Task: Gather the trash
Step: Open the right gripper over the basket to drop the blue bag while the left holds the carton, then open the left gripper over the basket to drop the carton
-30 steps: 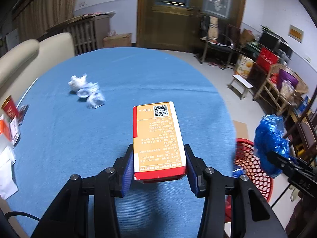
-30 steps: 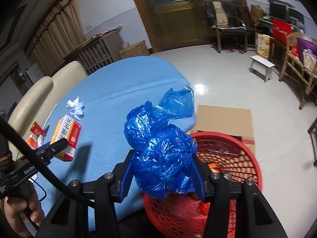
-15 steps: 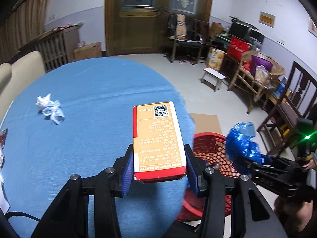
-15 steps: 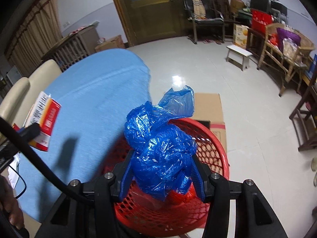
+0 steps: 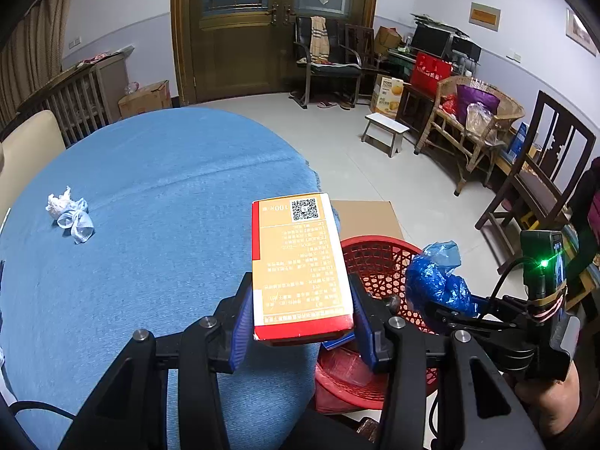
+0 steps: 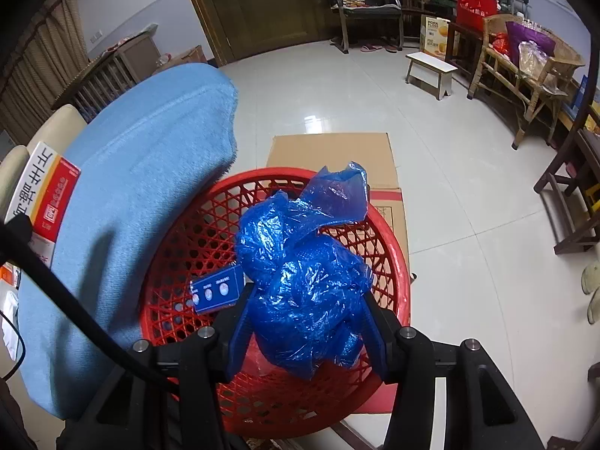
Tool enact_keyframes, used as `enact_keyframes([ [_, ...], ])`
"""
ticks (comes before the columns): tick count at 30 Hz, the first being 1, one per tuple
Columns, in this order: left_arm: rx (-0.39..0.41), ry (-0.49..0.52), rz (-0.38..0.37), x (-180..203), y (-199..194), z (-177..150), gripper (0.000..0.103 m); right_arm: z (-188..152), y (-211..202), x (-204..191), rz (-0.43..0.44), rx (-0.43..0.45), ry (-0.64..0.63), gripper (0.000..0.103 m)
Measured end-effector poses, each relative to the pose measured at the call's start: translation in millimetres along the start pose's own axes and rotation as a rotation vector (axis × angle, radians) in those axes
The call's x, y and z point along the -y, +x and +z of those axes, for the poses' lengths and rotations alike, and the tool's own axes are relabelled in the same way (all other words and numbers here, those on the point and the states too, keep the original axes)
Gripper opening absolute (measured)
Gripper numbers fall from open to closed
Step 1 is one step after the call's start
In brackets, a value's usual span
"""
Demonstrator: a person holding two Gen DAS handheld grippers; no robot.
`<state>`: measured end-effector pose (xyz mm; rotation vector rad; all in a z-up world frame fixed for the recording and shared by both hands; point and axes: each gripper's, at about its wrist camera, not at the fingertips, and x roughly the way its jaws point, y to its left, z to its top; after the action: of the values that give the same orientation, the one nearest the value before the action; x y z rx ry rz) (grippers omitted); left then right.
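Grippers, 2 in number, each grasping 1 piece of trash beside the round table (image 5: 157, 195), which is wearing a blue cloth. Left gripper (image 5: 302, 315) is clamping an orange-and-red carton (image 5: 298, 262) between its blue pads (image 5: 240, 322), QR code facing up; the carton is hanging over the table's right edge, partly over the basket. Right gripper (image 6: 305, 318) is squeezing a crumpled blue plastic bag (image 6: 303, 273) between its pads and is holding it directly above the red mesh basket (image 6: 180, 232). The basket is standing on flattened cardboard (image 6: 330, 153) on the tiled floor, tucked just beside the table's near-right edge. A small blue packet (image 6: 217, 292) is lying inside the basket against its left wall. In the left wrist view the same bag (image 5: 437, 281) is showing over the basket's (image 5: 375, 255) right rim, with the right gripper (image 5: 450, 309) below it. A wad of crumpled white and pale-blue tissue (image 5: 71, 213) is lying on the cloth near the table's left edge, well apart from both grippers. In the right wrist view the carton (image 6: 45, 195) is appearing at the far left, over the cloth.
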<state>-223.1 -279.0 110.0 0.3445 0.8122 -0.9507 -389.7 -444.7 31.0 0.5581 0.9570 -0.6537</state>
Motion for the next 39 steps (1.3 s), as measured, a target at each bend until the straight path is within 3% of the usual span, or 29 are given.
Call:
enact_keyframes([
  [14, -0.01, 0.033, -0.007, 8.2, 5.2, 4.0, 0.049, -1.0, 10.7, 5.3, -0.006, -0.032, 0.016, 0.055],
  [18, -0.014, 0.039, -0.01, 12.4, 6.3, 5.1, 0.049, -1.6, 15.1, 6.6, 0.004, -0.054, 0.027, 0.065],
  [21, -0.017, 0.041, -0.009, 13.3, 8.0, 5.0, 0.049, -0.2, 11.1, 8.9, 0.002, -0.032, 0.046, 0.071],
  [32, -0.048, 0.069, -0.052, 34.2, 19.1, 4.6, 0.049, 27.8, -26.9, 37.4, -0.007, 0.132, 0.16, 0.073],
  [39, -0.125, 0.137, -0.164, 66.0, 38.6, -1.4, 0.049, 42.0, -37.3, 62.6, -0.001, 0.187, 0.23, 0.073],
])
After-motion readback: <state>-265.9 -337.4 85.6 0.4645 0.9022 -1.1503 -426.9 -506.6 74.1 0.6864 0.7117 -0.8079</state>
